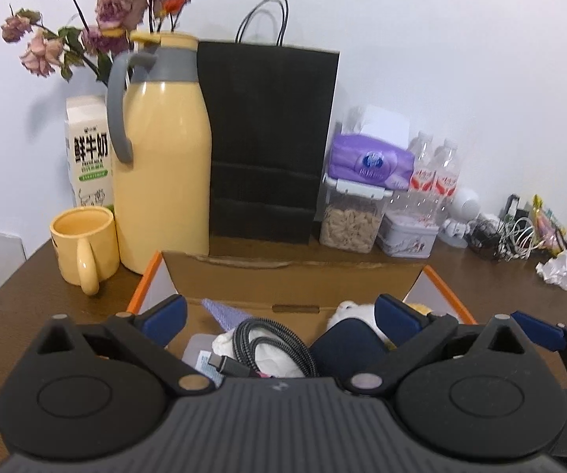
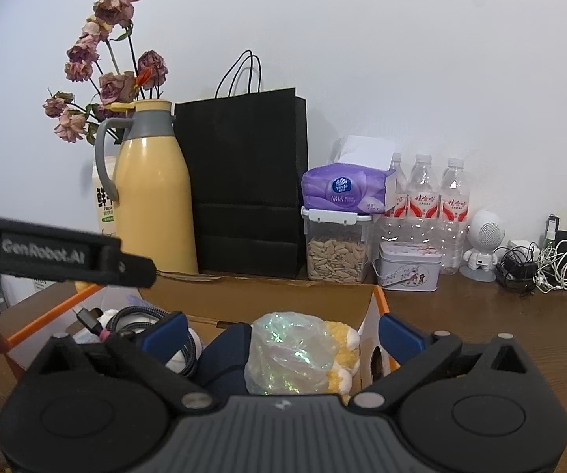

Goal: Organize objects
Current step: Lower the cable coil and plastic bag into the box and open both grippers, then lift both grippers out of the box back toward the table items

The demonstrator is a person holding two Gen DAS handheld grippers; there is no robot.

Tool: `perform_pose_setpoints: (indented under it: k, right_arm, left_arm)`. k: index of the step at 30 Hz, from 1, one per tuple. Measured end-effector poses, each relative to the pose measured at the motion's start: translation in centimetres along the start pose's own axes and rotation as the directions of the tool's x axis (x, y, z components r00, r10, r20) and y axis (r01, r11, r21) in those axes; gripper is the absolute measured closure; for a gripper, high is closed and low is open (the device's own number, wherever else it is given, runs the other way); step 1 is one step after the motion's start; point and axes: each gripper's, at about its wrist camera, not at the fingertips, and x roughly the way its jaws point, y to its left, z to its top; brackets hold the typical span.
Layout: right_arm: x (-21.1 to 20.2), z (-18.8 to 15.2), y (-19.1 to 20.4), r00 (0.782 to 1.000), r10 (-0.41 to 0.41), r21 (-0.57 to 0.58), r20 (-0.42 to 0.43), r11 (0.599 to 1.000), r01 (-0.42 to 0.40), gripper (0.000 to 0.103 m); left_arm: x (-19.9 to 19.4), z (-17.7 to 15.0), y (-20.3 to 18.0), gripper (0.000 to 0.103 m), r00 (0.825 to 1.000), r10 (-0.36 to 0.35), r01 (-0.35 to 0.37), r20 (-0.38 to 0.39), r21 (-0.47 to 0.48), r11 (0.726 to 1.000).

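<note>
An open cardboard box (image 1: 291, 276) with orange edges stands on the brown table, right under both grippers. Inside lie a coiled black braided cable (image 1: 267, 349), a dark blue pouch (image 1: 346, 351) and a white plush (image 1: 348, 309). My left gripper (image 1: 281, 315) hovers open over the box with nothing between its blue pads. My right gripper (image 2: 281, 337) is open too; an iridescent plastic bag (image 2: 289, 351) on a yellow plush (image 2: 342, 354) lies in the box (image 2: 283, 299) between its fingers, untouched by the pads. The left gripper's black body (image 2: 62, 254) crosses the left of the right wrist view.
Behind the box stand a yellow thermos jug (image 1: 161, 165), a yellow mug (image 1: 84, 244), a milk carton (image 1: 88, 149), a black paper bag (image 1: 267, 138), a seed container (image 1: 348, 224) under purple tissues (image 1: 370, 161), a tin (image 1: 407, 236), water bottles (image 2: 437, 205) and tangled chargers (image 2: 536, 266).
</note>
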Motion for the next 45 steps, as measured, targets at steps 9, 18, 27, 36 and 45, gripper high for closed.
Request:
perform_pose_setpoints:
  k: [9, 18, 27, 36, 45]
  right_arm:
    - [-3.6, 0.6, 0.8, 1.0, 0.016, -0.021, 0.01, 1.0, -0.016, 0.0]
    - [-9.0, -1.0, 1.7, 0.998, 0.063, -0.024, -0.032, 0.998, -0.064, 0.0]
    - [-13.5, -5.0, 4.1, 0.986, 0.102, -0.055, -0.13, 0.992, -0.11, 0.0]
    - [-16.1, -8.4, 5.8, 0.973, 0.117, -0.038, -0.199, 0.991, -0.127, 0.0]
    - [-17.6, -10.8, 8.0, 0.952, 0.17, -0.033, -0.256, 0.982, -0.185, 0.009]
  left_arm:
    - [-4.8, -0.5, 1.9, 0.0, 0.998, 0.003, -0.004, 0.07, 0.015, 1.0]
    - [-10.2, -3.3, 3.9, 0.0, 0.996, 0.038, -0.041, 0.086, 0.026, 0.999]
    - [-14.6, -7.5, 5.8, 0.0, 0.996, 0.082, -0.083, 0.035, 0.022, 0.996]
    - [-17.6, -11.3, 7.3, 0.0, 0.994, 0.104, -0.104, -0.016, -0.017, 0.994]
    - [-19.3, -13.6, 8.3, 0.0, 0.994, 0.089, -0.091, -0.063, -0.027, 0.995]
